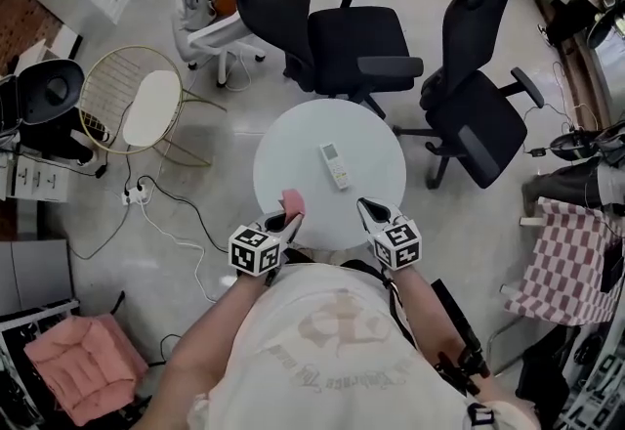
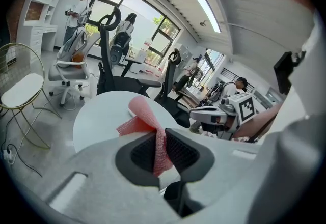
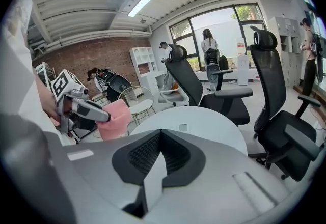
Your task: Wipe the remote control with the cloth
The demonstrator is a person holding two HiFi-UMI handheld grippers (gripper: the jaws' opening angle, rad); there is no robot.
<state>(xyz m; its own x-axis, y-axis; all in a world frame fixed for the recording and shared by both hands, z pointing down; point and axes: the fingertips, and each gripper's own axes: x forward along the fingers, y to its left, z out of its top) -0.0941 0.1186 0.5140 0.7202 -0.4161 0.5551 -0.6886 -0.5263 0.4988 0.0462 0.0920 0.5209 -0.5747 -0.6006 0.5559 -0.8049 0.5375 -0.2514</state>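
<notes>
A white remote control (image 1: pixel 335 165) lies on the round white table (image 1: pixel 283 159), a little right of its middle; in the right gripper view it shows as a small pale patch (image 3: pixel 183 127). My left gripper (image 1: pixel 286 216) is shut on a pink mesh cloth (image 1: pixel 292 200) over the table's near left edge. That cloth (image 2: pixel 146 121) sticks up and out from between the jaws in the left gripper view. My right gripper (image 1: pixel 368 212) hovers shut and empty over the near right edge, short of the remote. Across from it I see the cloth (image 3: pixel 115 118) in the other gripper.
Two black office chairs (image 1: pixel 327 22) (image 1: pixel 480 101) stand behind the table. A gold wire chair with a white seat (image 1: pixel 146 106) is at the left, and cables with a power strip (image 1: pixel 137 193) lie on the floor. A checked cloth (image 1: pixel 571 257) hangs at the right.
</notes>
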